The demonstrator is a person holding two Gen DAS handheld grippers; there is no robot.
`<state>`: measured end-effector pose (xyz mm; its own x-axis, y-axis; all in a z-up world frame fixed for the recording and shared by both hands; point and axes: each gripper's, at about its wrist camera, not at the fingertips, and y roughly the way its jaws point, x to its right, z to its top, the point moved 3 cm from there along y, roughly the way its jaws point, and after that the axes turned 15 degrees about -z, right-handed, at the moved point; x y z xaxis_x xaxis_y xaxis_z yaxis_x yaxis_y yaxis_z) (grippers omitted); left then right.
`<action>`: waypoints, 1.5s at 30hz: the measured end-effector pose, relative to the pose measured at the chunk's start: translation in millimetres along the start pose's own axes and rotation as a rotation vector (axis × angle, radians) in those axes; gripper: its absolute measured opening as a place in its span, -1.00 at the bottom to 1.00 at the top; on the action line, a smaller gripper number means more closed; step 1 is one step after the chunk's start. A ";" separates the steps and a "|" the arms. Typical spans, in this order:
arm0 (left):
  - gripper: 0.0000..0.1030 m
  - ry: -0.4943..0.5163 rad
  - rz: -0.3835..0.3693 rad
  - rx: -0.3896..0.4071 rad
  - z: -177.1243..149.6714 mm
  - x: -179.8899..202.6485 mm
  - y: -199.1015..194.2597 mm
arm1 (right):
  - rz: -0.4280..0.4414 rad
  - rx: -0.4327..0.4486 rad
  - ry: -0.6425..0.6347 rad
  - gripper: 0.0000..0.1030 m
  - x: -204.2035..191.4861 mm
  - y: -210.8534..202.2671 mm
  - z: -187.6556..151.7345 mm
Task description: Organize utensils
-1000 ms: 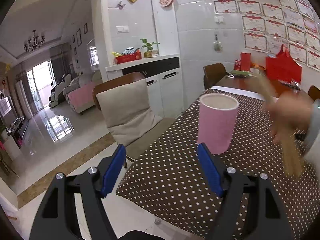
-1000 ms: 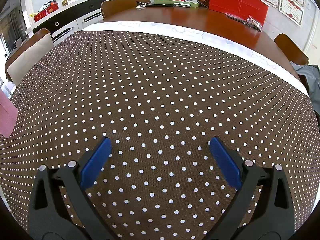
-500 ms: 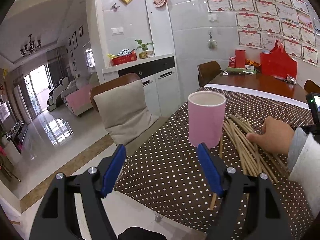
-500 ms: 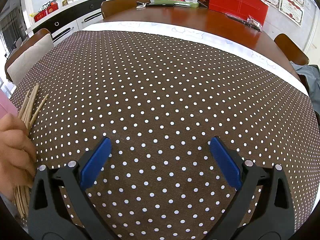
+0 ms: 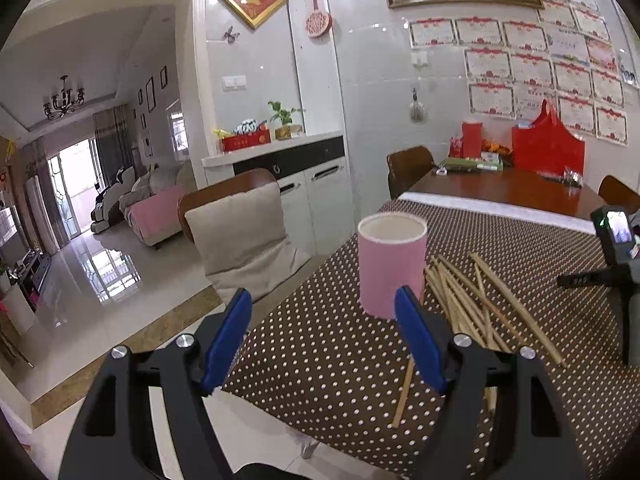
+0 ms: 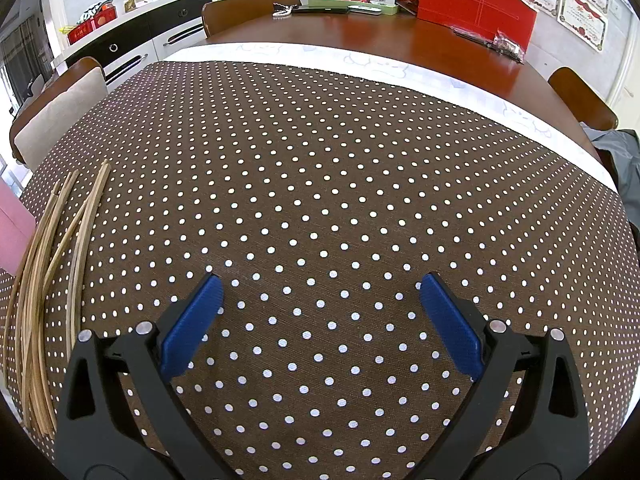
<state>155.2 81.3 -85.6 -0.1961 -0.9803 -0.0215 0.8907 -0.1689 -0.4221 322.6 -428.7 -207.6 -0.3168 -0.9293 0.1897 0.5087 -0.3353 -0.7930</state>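
A pink cylindrical cup [image 5: 391, 268] stands upright on the brown polka-dot tablecloth [image 5: 340, 360] near the table's left edge. Several wooden chopsticks [image 5: 476, 300] lie loose on the cloth just right of the cup. In the right wrist view the chopsticks [image 6: 48, 272] lie at the far left, with a sliver of the cup [image 6: 12, 228] beside them. My left gripper [image 5: 324, 336] is open and empty, just in front of the cup. My right gripper [image 6: 320, 308] is open and empty over bare cloth, right of the chopsticks.
A cushioned chair [image 5: 240, 232] stands at the table's left side. The far end of the wooden table [image 6: 400, 40] holds a red box [image 6: 476, 12], a can and a tray. The right gripper's body with a screen [image 5: 616, 240] shows at the left view's right edge.
A bare hand laid the chopsticks down beside the cup and has withdrawn out of view. Both grippers have stayed open and nearly still.
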 end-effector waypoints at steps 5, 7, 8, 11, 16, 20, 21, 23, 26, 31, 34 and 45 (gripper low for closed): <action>0.42 0.006 -0.024 0.045 8.0 8.5 -7.9 | 0.000 0.000 0.000 0.88 0.0 0.0 0.0; 0.42 0.012 -0.029 0.056 10.2 13.0 -10.0 | 0.000 0.000 0.000 0.88 -0.1 0.0 -0.1; 0.42 0.010 -0.033 0.061 11.3 14.6 -10.7 | 0.000 0.000 0.000 0.88 -0.1 0.1 -0.1; 0.42 0.005 -0.039 0.073 14.3 16.1 -13.4 | 0.000 0.000 0.000 0.88 -0.1 0.1 -0.1; 0.42 0.006 -0.043 0.116 19.3 18.7 -19.8 | 0.000 0.000 0.000 0.88 -0.1 0.2 -0.1; 0.42 -0.006 -0.066 0.147 23.6 21.4 -23.5 | 0.000 0.000 0.000 0.88 -0.2 0.0 -0.1; 0.42 -0.007 -0.070 0.148 24.0 22.6 -23.9 | 0.000 0.000 0.000 0.88 -0.1 0.1 0.0; 0.42 -0.010 -0.072 0.151 25.2 23.8 -24.5 | 0.000 0.000 0.000 0.88 -0.1 0.1 0.0; 0.42 -0.011 -0.071 0.155 25.8 23.7 -26.1 | 0.000 0.000 0.000 0.88 -0.1 0.0 0.0; 0.42 -0.008 -0.064 0.166 28.2 23.3 -27.9 | 0.000 0.000 0.000 0.88 -0.2 -0.1 0.0; 0.42 -0.006 -0.064 0.165 28.2 24.2 -28.1 | 0.000 0.000 0.000 0.88 -0.2 -0.1 0.0; 0.42 -0.001 -0.049 0.161 30.2 23.6 -25.4 | 0.000 0.000 0.000 0.88 -0.1 0.0 0.0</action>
<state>140.3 59.4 -48.0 -0.2401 -0.9707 -0.0035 0.9344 -0.2302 -0.2719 322.7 -428.6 -207.6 -0.3169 -0.9292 0.1899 0.5087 -0.3355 -0.7929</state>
